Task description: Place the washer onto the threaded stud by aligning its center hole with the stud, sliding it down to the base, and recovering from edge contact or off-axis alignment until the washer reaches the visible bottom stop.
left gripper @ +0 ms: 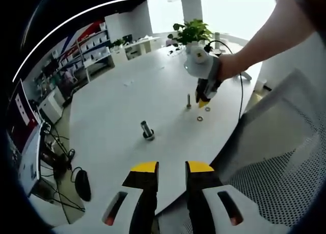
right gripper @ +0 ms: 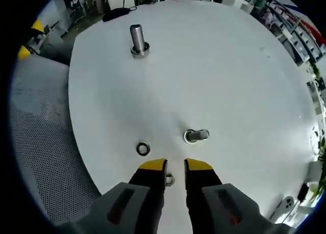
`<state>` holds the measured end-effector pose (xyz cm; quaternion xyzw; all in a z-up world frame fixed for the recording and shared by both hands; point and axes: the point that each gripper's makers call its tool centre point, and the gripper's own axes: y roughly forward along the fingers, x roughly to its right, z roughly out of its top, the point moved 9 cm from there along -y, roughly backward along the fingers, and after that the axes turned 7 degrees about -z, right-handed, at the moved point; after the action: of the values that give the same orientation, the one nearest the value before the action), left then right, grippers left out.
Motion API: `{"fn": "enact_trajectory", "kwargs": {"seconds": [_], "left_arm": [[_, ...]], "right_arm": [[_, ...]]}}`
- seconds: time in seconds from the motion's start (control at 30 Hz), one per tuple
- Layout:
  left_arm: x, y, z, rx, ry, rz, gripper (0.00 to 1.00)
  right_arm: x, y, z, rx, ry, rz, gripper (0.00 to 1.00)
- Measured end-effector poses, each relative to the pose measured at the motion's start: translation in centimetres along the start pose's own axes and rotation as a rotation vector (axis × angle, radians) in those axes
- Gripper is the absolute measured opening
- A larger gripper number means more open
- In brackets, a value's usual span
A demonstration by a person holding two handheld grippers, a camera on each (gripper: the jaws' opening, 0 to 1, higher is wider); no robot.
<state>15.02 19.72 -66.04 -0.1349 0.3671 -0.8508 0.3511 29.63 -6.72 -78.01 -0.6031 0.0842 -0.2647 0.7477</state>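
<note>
A small threaded stud (right gripper: pixel 196 136) stands on the round white table (right gripper: pixel 229 66); in the left gripper view the stud (left gripper: pixel 188 100) is far ahead. One small washer (right gripper: pixel 169 180) lies between the jaws of my right gripper (right gripper: pixel 175 166), which is open just short of the stud. A second washer (right gripper: pixel 143 149) lies loose to the left, and this washer (left gripper: pixel 199 118) also sits near the table edge. A hand holds the right gripper (left gripper: pixel 205 99) tip-down beside the stud. My left gripper (left gripper: pixel 172 168) hovers open over the table's near edge, holding nothing.
A thicker bolt (right gripper: pixel 136 39) with a ring at its foot stands farther off, also seen as a bolt (left gripper: pixel 147 130) mid-table. A grey mesh chair (right gripper: pixel 46 142) borders the table edge. A potted plant (left gripper: pixel 191 31) and a cable (left gripper: pixel 239 91) are at the far side.
</note>
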Motion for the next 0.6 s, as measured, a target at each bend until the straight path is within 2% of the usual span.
{"fn": "enact_trajectory", "kwargs": {"seconds": [0.3,0.43,0.53,0.6], "left_arm": [[0.0,-0.1,0.0,0.005,0.002,0.008,0.19],[0.0,-0.1,0.0,0.007,0.003,0.008,0.19],[0.0,-0.1,0.0,0.007,0.004,0.009,0.19],[0.0,-0.1,0.0,0.004,0.004,0.009,0.19]], "right_arm": [[-2.4,0.4,0.6,0.010,-0.086,0.045,0.19],[-2.8,0.6,1.2,0.022,-0.088,0.050,0.20],[-2.9,1.0,1.3,-0.008,-0.127,0.032,0.19],[-2.9,1.0,1.5,0.006,-0.113,0.037,0.18]]}}
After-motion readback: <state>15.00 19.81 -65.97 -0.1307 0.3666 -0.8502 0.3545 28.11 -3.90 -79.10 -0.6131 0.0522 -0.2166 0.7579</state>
